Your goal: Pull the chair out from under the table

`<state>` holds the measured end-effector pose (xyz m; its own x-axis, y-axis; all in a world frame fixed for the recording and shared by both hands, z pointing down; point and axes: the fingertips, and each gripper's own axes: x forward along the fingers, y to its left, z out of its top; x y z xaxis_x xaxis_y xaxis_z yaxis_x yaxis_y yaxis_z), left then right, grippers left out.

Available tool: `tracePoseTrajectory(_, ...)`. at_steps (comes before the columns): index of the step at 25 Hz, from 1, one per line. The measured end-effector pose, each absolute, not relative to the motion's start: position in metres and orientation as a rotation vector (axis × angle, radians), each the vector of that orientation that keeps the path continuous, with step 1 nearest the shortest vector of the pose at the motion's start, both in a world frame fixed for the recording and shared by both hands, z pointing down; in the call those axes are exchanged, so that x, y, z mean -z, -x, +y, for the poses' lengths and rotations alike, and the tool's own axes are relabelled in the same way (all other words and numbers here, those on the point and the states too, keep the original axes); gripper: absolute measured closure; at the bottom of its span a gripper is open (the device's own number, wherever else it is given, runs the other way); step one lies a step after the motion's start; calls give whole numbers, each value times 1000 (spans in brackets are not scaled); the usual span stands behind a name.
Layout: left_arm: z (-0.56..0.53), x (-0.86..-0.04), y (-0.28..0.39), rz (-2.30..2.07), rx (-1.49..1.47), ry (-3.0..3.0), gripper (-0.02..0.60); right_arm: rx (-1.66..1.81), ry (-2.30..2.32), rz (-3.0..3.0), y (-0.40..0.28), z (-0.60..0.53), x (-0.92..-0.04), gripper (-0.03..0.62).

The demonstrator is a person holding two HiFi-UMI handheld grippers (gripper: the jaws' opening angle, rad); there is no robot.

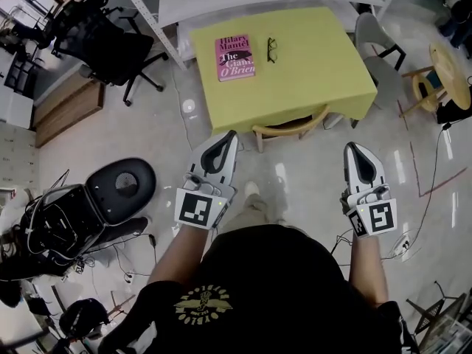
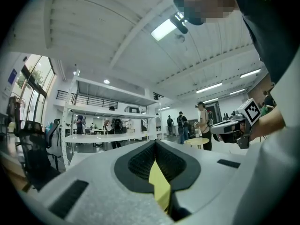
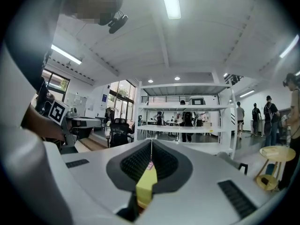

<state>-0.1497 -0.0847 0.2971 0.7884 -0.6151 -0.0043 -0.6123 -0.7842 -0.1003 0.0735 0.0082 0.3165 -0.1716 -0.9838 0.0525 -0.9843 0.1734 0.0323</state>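
One curved wooden chair under square yellow-clothed table; glossy floor.

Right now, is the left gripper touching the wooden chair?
Apart. Head view shows bare floor between the left gripper and the wooden chair.

Only the curved back rail of the pale wooden chair shows; its seat lies hidden under the yellow-clothed square table. The round pale wooden side table is cut off by the head view's right edge. The standing people far off in the left gripper view are too small to make out.
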Motion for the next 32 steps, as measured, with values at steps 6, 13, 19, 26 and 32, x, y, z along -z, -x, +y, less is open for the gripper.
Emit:
tracePoseTrajectory(6,-128,-308,144,971,101,2889,572,17,-1981,-2361,-75,-35,-310,583)
tracePoseTrajectory(13,-176,-307,133,943,91,2912,572,4,-2003,-2313,-82,-74,-309,583)
tracePoseTrajectory(19,-210,-318,123,885,112,2945,572,13,-2044,-2297,-85,-104,-305,582)
tracePoseTrajectory(26,-233,-328,114,822,132,2976,572,14,-2068,-2268,-87,-119,-302,582)
tracePoseTrajectory(32,-230,-332,92,820,176,2975,572,7,-2055,-2273,-110,-122,-306,582)
